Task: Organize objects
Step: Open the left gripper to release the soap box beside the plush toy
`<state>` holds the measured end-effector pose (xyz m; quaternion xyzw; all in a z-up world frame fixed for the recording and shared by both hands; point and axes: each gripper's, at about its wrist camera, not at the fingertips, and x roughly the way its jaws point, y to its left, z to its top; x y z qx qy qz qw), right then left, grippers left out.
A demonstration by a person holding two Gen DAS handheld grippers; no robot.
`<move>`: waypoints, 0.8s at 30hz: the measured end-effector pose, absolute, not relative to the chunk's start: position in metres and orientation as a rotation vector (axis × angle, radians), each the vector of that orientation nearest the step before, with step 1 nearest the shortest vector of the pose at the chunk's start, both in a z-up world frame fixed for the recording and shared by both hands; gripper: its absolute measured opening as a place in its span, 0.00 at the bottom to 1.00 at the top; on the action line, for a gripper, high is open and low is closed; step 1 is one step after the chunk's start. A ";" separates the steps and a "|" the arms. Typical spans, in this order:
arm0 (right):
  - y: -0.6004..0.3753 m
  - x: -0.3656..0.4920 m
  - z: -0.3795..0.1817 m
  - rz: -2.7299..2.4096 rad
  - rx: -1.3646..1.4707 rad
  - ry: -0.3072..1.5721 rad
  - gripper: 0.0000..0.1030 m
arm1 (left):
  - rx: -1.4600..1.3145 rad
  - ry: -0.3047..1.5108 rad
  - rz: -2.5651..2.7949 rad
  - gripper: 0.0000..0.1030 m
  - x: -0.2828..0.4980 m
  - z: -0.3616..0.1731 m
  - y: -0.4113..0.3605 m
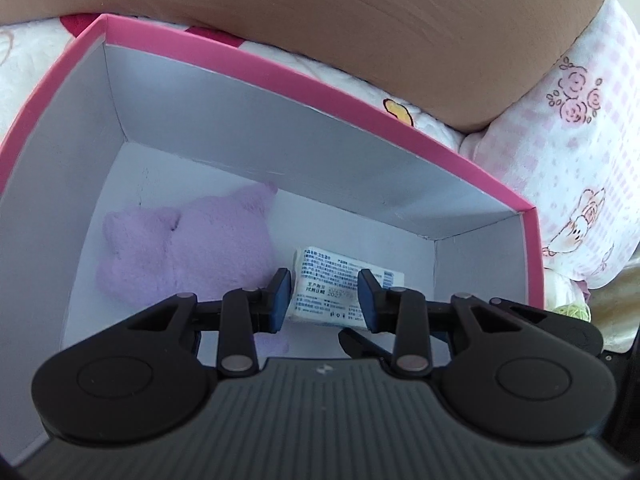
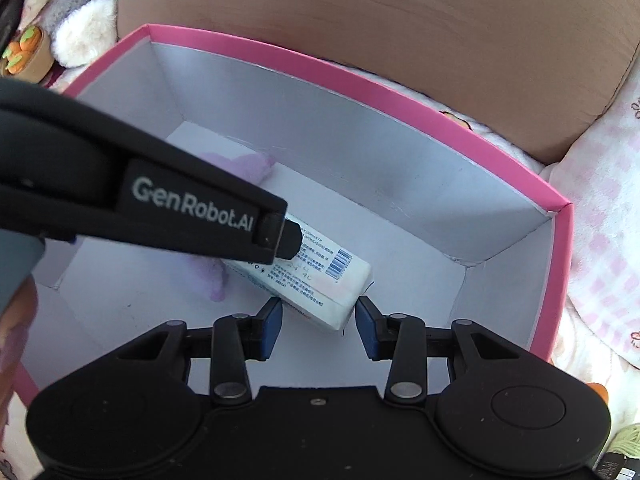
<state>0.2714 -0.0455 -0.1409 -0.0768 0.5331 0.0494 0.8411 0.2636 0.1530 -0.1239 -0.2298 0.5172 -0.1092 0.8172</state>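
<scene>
A pink box [image 1: 280, 68] [image 2: 360, 80] with a white inside stands on a bed. A lilac plush toy [image 1: 192, 248] [image 2: 248, 164] lies on its floor at the left. Beside the plush lies a white tissue pack [image 1: 324, 280] [image 2: 340, 276] with printed text and a barcode. My left gripper [image 1: 324, 300] [image 2: 286, 240] reaches down into the box and is shut on the pack's far end. My right gripper [image 2: 318, 322] is lower in the box. Its blue pads stand either side of the pack's near corner without pressing on it, so it is open.
A brown board [image 1: 360, 20] [image 2: 400, 20] rises behind the box. A pink-and-white printed blanket [image 1: 580, 120] [image 2: 600, 200] lies to the right. Fluffy toys [image 2: 80, 28] and a small tub of toy carrots [image 2: 24, 52] sit at the far left.
</scene>
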 end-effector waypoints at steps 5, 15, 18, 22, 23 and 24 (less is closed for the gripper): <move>-0.041 0.271 -0.142 0.116 -0.145 1.125 0.43 | -0.489 1.129 -0.210 0.33 0.264 -0.125 0.154; -0.037 0.256 -0.126 0.154 -0.094 1.051 0.44 | -0.462 1.065 -0.220 0.33 0.248 -0.094 0.163; -0.042 0.240 -0.113 0.174 -0.057 1.021 0.44 | -0.426 1.052 -0.218 0.33 0.240 -0.083 0.164; -0.047 0.217 -0.095 0.196 -0.018 0.980 0.44 | -0.414 1.028 -0.237 0.33 0.226 -0.063 0.168; -0.047 0.211 -0.091 0.200 -0.015 0.968 0.44 | -0.406 1.010 -0.228 0.33 0.221 -0.056 0.169; -0.045 0.198 -0.086 0.199 -0.015 0.959 0.44 | -0.400 0.993 -0.223 0.33 0.215 -0.050 0.169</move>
